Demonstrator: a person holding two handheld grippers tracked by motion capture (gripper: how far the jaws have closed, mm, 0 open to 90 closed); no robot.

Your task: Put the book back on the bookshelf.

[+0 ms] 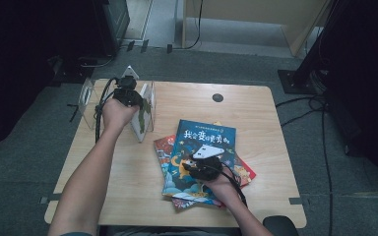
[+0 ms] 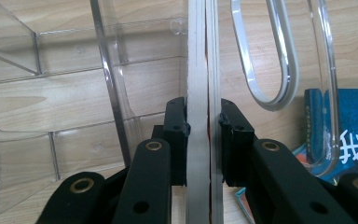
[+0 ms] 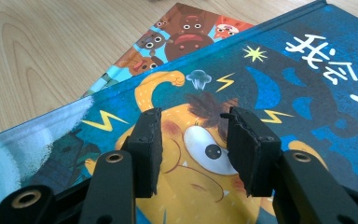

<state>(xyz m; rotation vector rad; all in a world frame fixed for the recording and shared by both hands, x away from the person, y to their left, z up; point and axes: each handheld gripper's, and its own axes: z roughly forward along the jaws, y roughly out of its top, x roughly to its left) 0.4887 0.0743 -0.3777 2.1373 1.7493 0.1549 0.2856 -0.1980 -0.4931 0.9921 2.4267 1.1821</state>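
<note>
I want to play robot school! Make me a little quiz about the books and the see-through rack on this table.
1. True or false: the left gripper is shut on a book standing upright in the clear rack.
2. The right gripper hovers over the top book; its cover is mainly A) blue B) green C) white.
3. What lies under the blue book?

Key: 1 true. 2 A. 3 The red book, and the wooden table beneath.

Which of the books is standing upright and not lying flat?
The book clamped in the left gripper, standing in the clear rack. The blue book and the red book under it lie flat.
</note>
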